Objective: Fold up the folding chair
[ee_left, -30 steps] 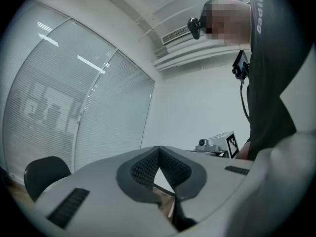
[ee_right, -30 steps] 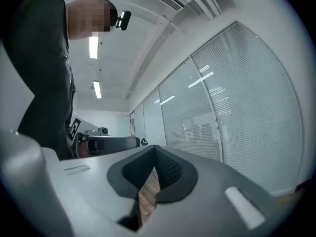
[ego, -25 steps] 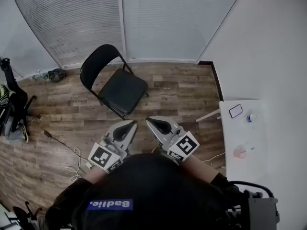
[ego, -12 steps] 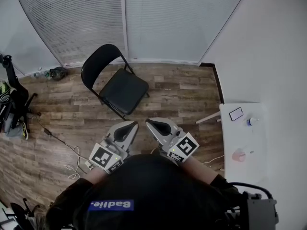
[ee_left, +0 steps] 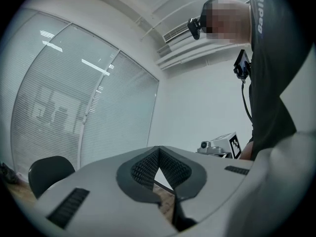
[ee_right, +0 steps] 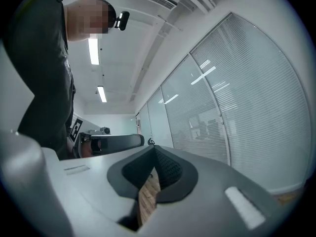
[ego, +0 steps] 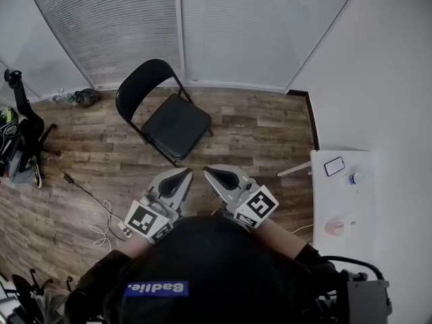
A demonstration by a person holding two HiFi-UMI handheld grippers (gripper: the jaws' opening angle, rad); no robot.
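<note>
**A:** Where is the folding chair [ego: 169, 117]?

**B:** Upper centre of the head view. It stands open on the wood floor [ego: 263, 123] in front of the blinds [ego: 121, 25], seat down, well apart from both tongs.

**A:** And the tongs?

**B:** The left gripper [ego: 181, 175] and right gripper [ego: 210, 173] sit side by side at lower centre, near the person [ego: 202, 268], tips toward the chair. Each has its jaws pressed together with nothing between them.

**A:** Which step is this?

**B:** I'd say the approach, with folding not yet begun. The next move calls for getting closer, opening the jaws and gripping the seat's front edge or the backrest so the seat can swing up.
</note>
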